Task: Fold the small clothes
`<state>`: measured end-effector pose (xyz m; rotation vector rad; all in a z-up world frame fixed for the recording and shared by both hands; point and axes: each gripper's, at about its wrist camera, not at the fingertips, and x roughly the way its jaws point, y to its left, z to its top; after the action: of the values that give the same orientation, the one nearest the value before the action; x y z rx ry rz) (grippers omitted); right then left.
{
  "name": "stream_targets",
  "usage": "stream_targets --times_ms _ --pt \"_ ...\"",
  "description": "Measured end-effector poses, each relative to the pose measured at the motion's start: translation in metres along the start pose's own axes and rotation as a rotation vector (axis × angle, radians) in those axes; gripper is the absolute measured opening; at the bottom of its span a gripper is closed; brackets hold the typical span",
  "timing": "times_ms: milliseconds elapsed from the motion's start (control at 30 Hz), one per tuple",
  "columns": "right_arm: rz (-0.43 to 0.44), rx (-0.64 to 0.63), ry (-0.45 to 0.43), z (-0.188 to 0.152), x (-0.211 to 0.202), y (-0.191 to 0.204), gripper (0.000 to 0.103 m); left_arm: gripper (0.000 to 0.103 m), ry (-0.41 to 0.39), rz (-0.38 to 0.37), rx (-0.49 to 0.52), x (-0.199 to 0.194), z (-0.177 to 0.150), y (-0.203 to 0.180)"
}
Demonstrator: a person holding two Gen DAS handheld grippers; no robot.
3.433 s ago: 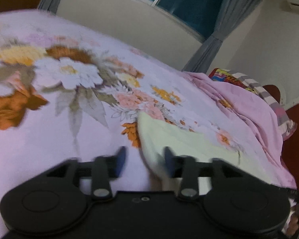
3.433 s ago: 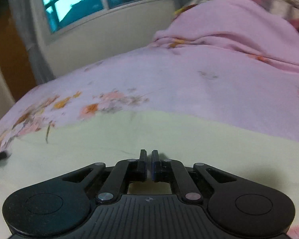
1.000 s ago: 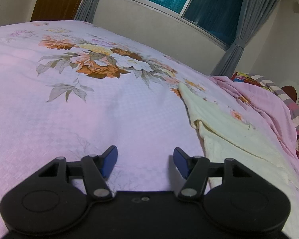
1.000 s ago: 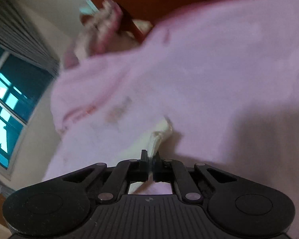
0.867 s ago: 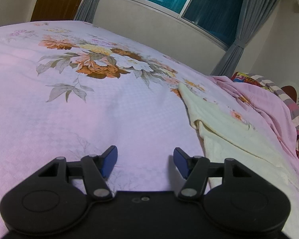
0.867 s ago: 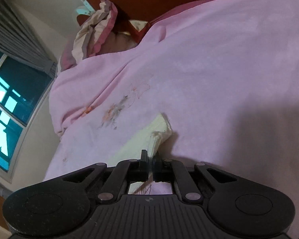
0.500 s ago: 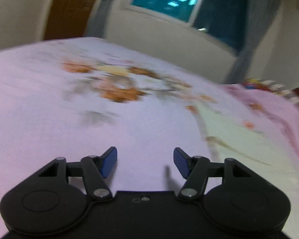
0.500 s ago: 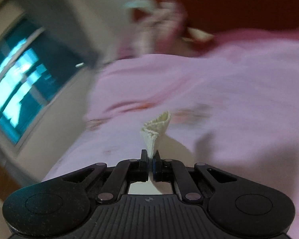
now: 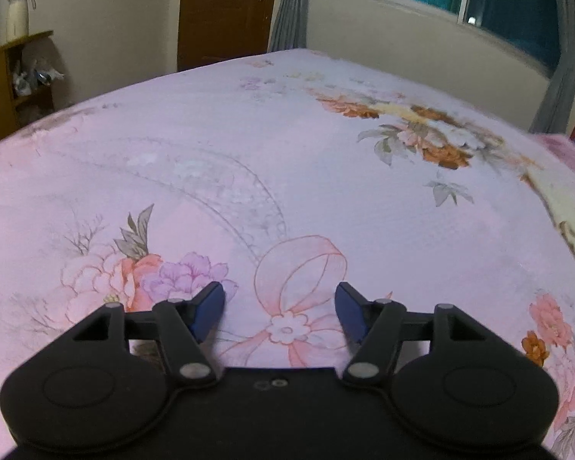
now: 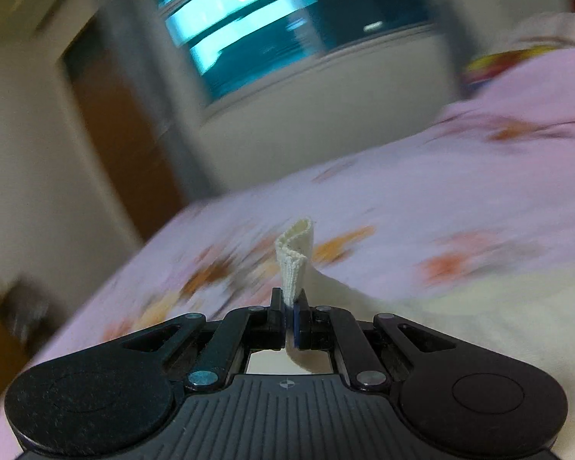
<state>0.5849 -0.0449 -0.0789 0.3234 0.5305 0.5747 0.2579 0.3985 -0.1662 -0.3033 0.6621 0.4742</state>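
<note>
Cream garment [image 10: 293, 264]: a ribbed, folded edge stands up between the pads of the right gripper [image 10: 289, 316]; the rest trails off to the right over the bed.
Right gripper jaws: closed tight on that cloth edge, the 2 pads nearly meeting.
Left gripper [image 9: 280, 308] jaws: opening, blue pads [image 9: 207, 308] well apart, nothing between them, only the sheet's printed ribbon and flower below.
Garment from the left view: a pale cream strip [image 9: 571, 207] at the far right edge of the bedsheet [image 9: 249, 161], well apart from the left jaws.
Containers: a corner shelf [image 9: 4, 76] by the wall holds small items too blurred to tell; a white jug [image 9: 17, 15] stands on top.
Background: brown door [image 9: 226, 7], grey curtains, window; the right view is motion-blurred.
</note>
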Motion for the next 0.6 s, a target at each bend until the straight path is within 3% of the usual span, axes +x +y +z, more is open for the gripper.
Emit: stream_targets --times_ms 100,167,367,500,533,567,600 --pt "0.01 -0.113 0.126 -0.05 0.053 0.042 0.004 0.07 -0.02 -0.023 -0.02 0.002 -0.005 0.003" --pt "-0.022 -0.149 0.151 -0.07 0.068 0.049 0.004 0.073 -0.028 -0.031 -0.013 0.001 -0.007 0.004" --pt "-0.026 -0.132 0.139 -0.084 0.078 0.037 0.004 0.076 -0.035 -0.054 -0.021 0.003 -0.01 0.004" --pt "-0.023 -0.142 0.171 -0.088 0.071 0.051 0.005 0.077 -0.037 -0.054 -0.021 0.002 -0.011 0.004" --pt "-0.01 -0.13 0.2 -0.088 0.064 0.059 0.017 0.077 -0.037 -0.053 -0.02 0.002 -0.011 0.004" --pt "0.044 -0.119 0.212 -0.09 0.059 0.062 0.038 0.077 -0.036 -0.052 -0.019 0.002 -0.011 0.004" --pt "0.093 -0.12 0.187 -0.091 0.045 0.065 0.045 0.077 -0.036 -0.051 -0.018 0.002 -0.011 0.003"
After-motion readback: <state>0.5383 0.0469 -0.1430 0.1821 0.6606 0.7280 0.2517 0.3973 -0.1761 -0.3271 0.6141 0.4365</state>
